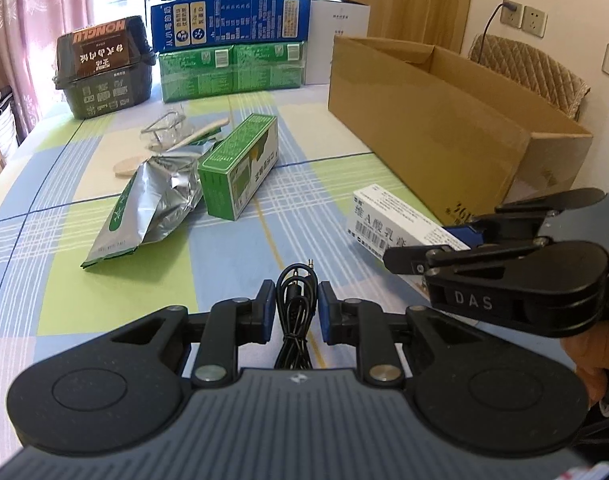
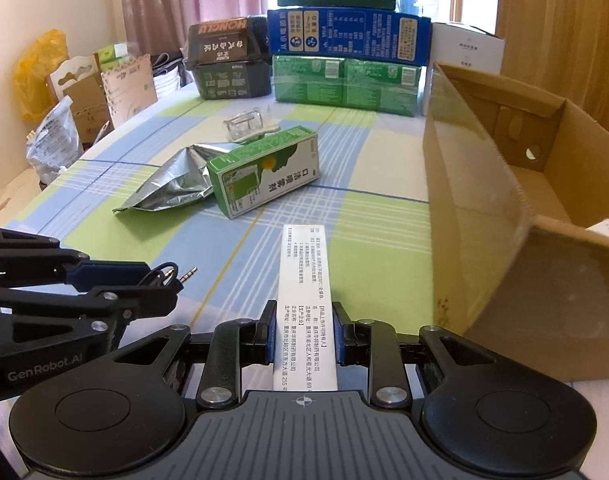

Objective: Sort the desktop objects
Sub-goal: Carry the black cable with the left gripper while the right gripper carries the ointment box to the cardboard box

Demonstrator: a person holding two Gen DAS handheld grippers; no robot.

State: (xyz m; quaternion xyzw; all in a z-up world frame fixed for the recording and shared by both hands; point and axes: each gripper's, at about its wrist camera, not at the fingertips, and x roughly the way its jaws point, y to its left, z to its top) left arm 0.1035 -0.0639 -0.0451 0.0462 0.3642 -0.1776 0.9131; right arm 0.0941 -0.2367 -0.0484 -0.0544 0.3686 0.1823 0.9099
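Note:
My left gripper (image 1: 296,308) has its blue pads on either side of a coiled black audio cable (image 1: 295,300); the pads look close to it but a small gap shows on each side. My right gripper (image 2: 304,330) is shut on a long white medicine box (image 2: 304,280), which also shows in the left wrist view (image 1: 396,218). A green medicine box (image 1: 238,164) and a silver foil pouch (image 1: 152,204) lie mid-table, also in the right wrist view at the box (image 2: 264,176) and pouch (image 2: 172,184). A wooden spoon (image 1: 172,148) and a clear plastic piece (image 1: 164,128) lie behind them.
An open brown cardboard box (image 1: 432,120) stands at the right, beside my right gripper (image 2: 504,200). Stacked green and blue cartons (image 1: 232,40) and a dark HONGLU container (image 1: 104,68) line the table's far edge. Bags and cartons (image 2: 84,92) sit off the left side.

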